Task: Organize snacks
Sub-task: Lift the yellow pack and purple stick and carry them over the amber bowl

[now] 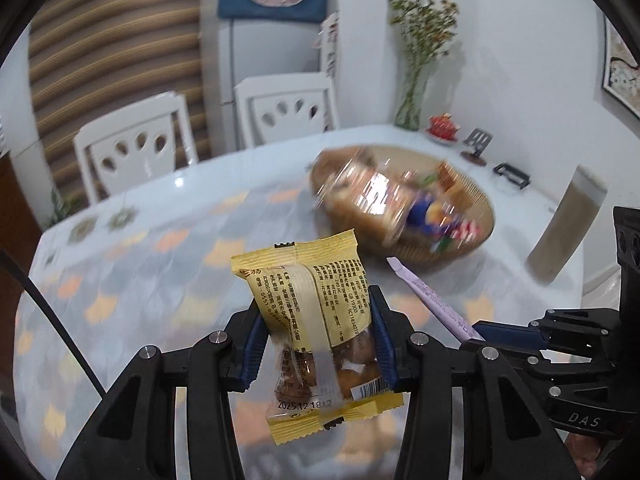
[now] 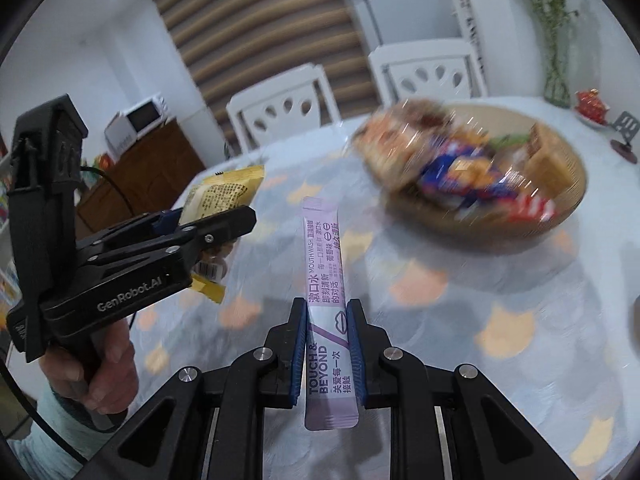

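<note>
Both packets look feather-light and crinkly, so nothing here needs much squeeze. The yellow snack packet [image 1: 310,320] is a soft film pouch with lumpy bits inside, probably nuts or cookies that could crush. The left gripper [image 1: 316,344] has its fingers [image 1: 252,344] clenched on the packet's sides around the middle, which seems a fair spot since the sealed ends would just fold.

The purple sachet [image 2: 325,300] is a slim, slick stick. The right gripper [image 2: 327,344] pinches it across its lower half, so the long top end sticks out forward and may flop a bit.

Both are held up in the air above the bench [image 1: 132,280], side by side, tilted down toward the woven basket [image 2: 560,208] of snacks ahead. The basket is badly blurred, so I can't tell what's free in there.
</note>
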`<state>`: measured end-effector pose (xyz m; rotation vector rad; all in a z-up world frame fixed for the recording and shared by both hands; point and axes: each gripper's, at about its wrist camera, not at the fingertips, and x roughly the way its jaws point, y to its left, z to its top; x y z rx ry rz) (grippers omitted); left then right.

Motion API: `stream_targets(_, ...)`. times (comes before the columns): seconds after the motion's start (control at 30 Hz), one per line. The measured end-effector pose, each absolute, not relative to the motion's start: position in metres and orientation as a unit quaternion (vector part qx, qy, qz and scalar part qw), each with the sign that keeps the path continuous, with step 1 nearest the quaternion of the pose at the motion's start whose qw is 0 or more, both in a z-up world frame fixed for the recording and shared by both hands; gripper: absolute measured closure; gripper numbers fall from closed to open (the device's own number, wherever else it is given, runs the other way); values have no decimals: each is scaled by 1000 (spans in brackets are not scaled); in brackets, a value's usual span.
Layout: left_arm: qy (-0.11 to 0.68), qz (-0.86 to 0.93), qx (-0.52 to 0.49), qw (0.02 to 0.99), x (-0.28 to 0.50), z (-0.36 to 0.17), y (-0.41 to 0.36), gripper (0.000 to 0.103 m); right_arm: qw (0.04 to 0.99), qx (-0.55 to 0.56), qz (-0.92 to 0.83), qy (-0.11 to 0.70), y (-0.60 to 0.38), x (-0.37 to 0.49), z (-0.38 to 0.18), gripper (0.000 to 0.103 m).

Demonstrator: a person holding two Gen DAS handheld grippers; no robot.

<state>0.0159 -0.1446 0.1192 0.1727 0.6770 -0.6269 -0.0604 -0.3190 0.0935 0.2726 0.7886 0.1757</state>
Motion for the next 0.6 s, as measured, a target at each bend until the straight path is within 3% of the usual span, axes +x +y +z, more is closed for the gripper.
stream_targets(0.23,301,-342,81,887,48,147,-193,60,934,134,29,329,-358,-45,137,84)
stream_targets(0.6,340,-391,41,854,102,153,-252,60,937,157,-58,306,-416,6,164,84)
